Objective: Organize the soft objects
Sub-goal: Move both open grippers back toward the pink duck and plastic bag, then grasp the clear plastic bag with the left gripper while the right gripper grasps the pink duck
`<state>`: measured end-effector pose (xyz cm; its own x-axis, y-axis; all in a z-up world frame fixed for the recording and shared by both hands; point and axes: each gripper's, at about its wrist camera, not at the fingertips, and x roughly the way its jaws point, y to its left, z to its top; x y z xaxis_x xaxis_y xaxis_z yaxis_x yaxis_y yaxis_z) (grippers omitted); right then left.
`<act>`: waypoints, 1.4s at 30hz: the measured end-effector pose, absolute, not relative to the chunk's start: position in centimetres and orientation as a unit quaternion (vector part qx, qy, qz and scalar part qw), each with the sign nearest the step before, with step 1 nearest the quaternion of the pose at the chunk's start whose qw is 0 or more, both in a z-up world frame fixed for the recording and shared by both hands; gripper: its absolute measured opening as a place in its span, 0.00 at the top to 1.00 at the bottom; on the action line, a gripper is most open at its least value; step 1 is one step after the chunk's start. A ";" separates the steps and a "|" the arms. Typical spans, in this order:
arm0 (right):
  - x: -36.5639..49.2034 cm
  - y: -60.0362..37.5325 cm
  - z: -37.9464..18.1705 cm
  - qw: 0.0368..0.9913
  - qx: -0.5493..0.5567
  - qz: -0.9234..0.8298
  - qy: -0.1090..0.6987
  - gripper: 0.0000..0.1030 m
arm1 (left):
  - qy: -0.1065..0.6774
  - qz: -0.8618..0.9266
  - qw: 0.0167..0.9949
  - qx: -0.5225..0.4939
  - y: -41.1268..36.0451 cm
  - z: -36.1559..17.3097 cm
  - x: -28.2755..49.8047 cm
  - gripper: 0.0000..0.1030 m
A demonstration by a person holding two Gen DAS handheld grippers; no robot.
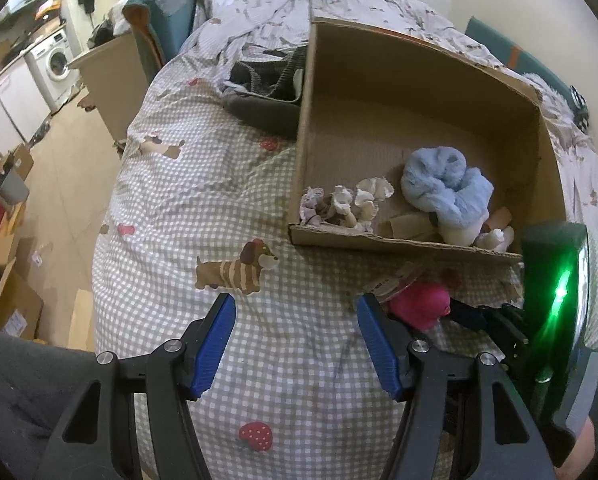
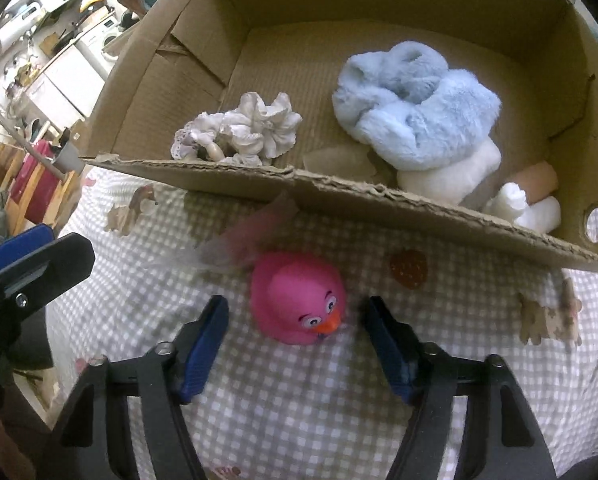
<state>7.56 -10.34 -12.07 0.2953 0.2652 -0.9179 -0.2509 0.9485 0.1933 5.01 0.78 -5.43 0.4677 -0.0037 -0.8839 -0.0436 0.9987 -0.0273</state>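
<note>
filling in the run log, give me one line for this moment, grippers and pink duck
right gripper: open, straddling pink rubber duck on checked bedspread | left gripper: open, empty | cardboard box: holds blue plush

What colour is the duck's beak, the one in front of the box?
Orange, on a pink rubber duck; the right wrist view shows it best.

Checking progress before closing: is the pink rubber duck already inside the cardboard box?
No, the pink rubber duck lies on the checked bedsheet, outside the cardboard box.

The duck (image 2: 299, 304) lies on the bedspread (image 2: 299, 400) before the box (image 2: 339, 196), between the right claw's (image 2: 295, 334) fingers.
</note>
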 end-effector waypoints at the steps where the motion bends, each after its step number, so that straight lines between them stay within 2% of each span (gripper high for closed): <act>1: 7.7 -10.2 -12.2 0.804 0.000 0.158 0.573 0.50 | 0.515 0.011 0.857 -0.020 0.7 -5.5 5.0 0.41; 2: 7.8 -10.2 -12.3 0.803 -0.003 0.157 0.574 0.52 | 0.515 0.011 0.857 -0.018 0.6 -5.5 5.0 0.41; 14: 6.1 -12.8 -10.1 0.797 0.060 0.167 0.577 0.53 | 0.529 0.017 0.848 -0.024 1.3 -6.3 5.0 0.41; 24: 3.2 -18.3 -5.9 0.809 0.115 0.134 0.560 0.53 | 0.565 -0.063 0.822 0.000 -2.9 -8.5 5.3 0.42; 32: 3.7 -20.5 -6.6 0.803 0.175 0.108 0.559 0.53 | 0.584 -0.074 0.807 -0.043 -4.2 -10.5 7.9 0.42; 38: 3.5 -20.8 -6.8 0.802 0.176 0.100 0.562 0.53 | 0.582 -0.091 0.808 -0.033 -6.0 -11.5 8.8 0.42; 39: 3.5 -20.9 -6.9 0.802 0.176 0.099 0.562 0.53 | 0.584 -0.090 0.806 -0.029 -6.3 -11.8 8.9 0.46; 40: 3.5 -21.1 -6.9 0.801 0.179 0.099 0.562 0.53 | 0.585 -0.089 0.806 -0.028 -6.4 -12.0 9.0 0.62; 41: 3.5 -21.2 -7.0 0.799 0.184 0.100 0.563 0.53 | 0.585 -0.086 0.806 -0.026 -6.5 -12.2 9.1 0.71; 42: 3.6 -21.3 -7.1 0.798 0.188 0.099 0.564 0.53 | 0.588 -0.084 0.804 -0.024 -6.5 -12.3 9.1 0.74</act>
